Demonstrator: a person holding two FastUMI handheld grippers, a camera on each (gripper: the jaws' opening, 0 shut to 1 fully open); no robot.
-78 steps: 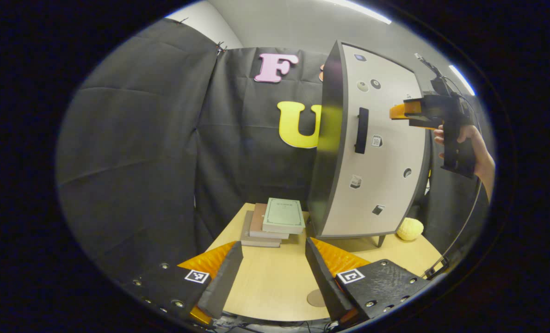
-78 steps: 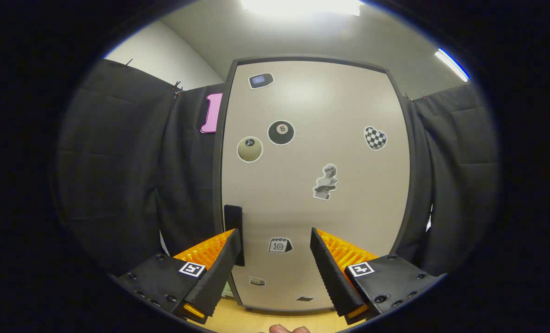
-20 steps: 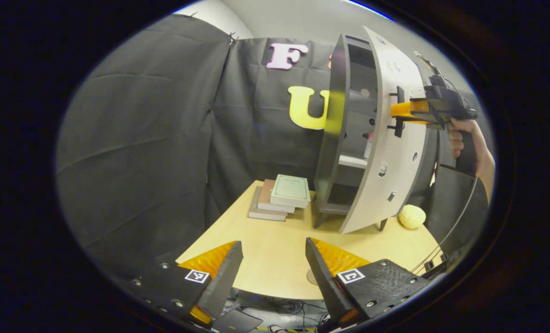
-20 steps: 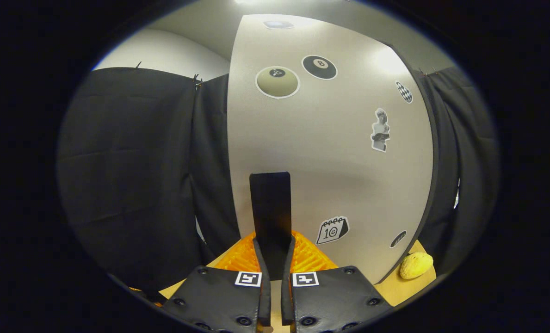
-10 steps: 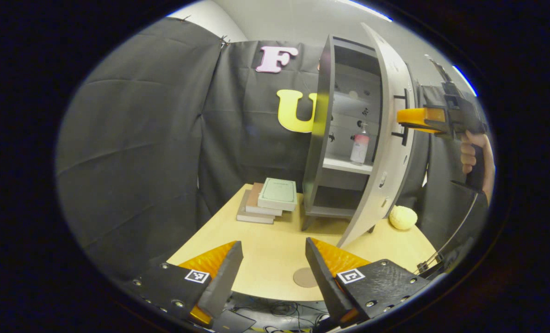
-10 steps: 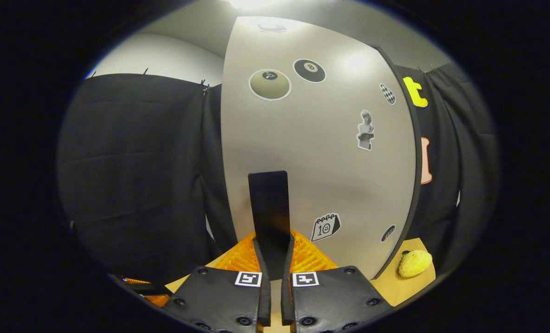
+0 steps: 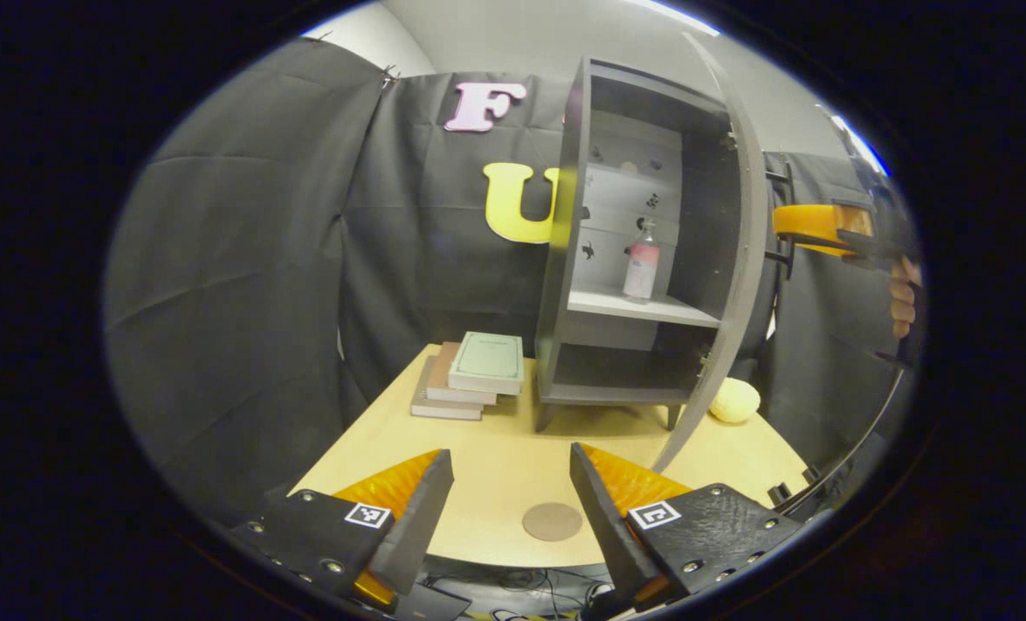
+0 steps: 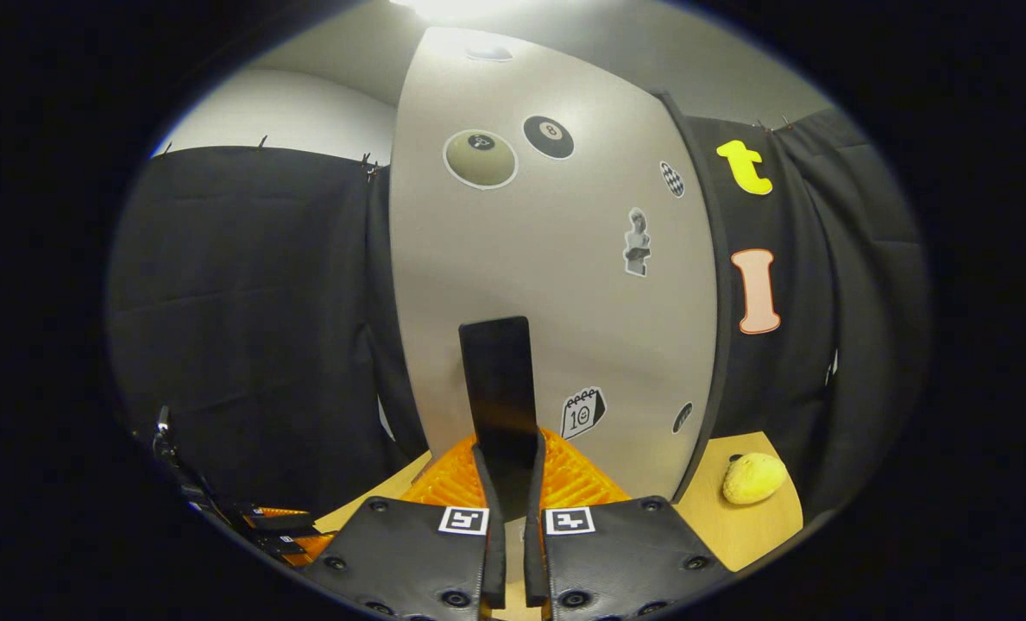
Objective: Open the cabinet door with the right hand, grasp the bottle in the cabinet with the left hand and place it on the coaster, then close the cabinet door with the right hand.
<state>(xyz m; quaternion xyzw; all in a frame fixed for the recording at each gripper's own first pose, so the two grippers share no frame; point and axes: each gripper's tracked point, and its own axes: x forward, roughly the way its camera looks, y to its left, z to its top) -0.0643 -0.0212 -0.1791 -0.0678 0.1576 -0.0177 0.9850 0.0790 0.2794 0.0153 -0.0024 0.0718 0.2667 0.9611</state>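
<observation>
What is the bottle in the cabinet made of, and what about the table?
The bottle looks like clear plastic or glass, since light shows through its top; I can't tell which. The table looks like pale wood with a smooth, matte top, maybe a laminate.

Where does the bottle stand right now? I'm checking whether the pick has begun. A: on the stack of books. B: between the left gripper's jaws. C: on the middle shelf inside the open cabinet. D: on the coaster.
C: the bottle stands upright on the shelf inside the open cabinet, while the left gripper is open, near the bare coaster.
</observation>
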